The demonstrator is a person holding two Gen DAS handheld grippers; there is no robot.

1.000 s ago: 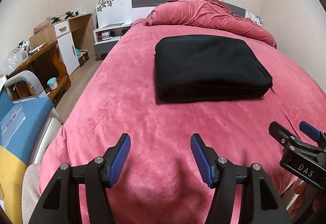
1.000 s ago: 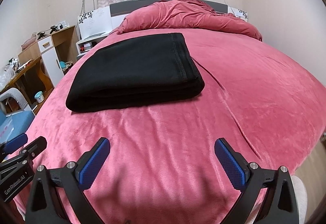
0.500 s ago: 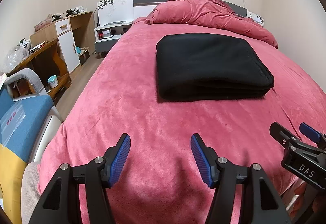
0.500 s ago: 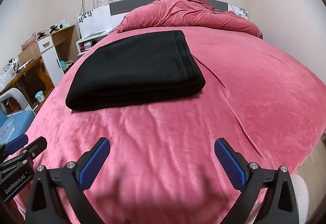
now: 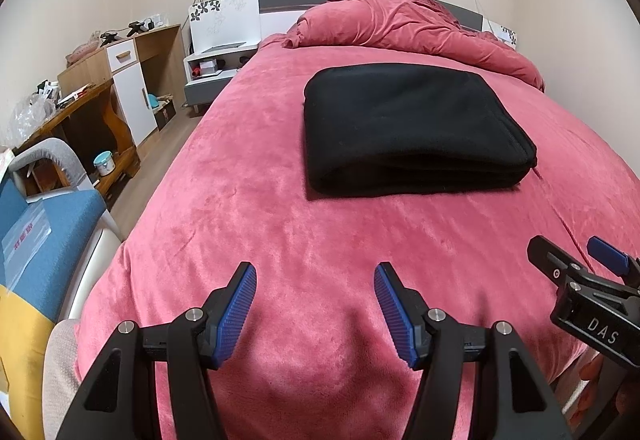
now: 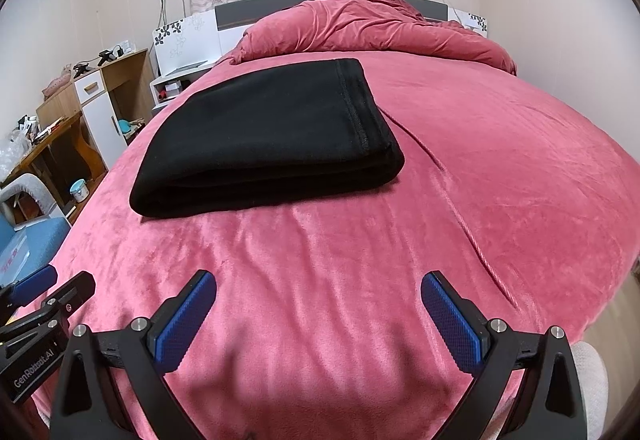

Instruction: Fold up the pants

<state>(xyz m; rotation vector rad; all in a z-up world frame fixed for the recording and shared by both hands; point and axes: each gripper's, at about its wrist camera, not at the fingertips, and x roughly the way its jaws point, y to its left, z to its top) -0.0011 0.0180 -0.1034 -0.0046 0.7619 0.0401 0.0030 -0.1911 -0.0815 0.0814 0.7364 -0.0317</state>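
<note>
The black pants (image 5: 408, 127) lie folded into a thick flat rectangle on the middle of the pink bed (image 5: 248, 224); they also show in the right wrist view (image 6: 272, 135). My left gripper (image 5: 315, 310) is open and empty, held above the bed's near end, well short of the pants. My right gripper (image 6: 319, 320) is open and empty, also near the foot of the bed. The right gripper shows at the lower right of the left wrist view (image 5: 576, 264), and the left gripper shows at the lower left of the right wrist view (image 6: 52, 288).
A bunched pink duvet (image 5: 404, 27) lies at the headboard. A bedside cabinet (image 5: 216, 67), a wooden desk with clutter (image 5: 100, 95) and a blue chair (image 5: 44, 232) stand left of the bed. A wall runs along the right side.
Both grippers have drawn back a little from the pants and risen slightly. The pants have not moved, and both grippers stay open.
</note>
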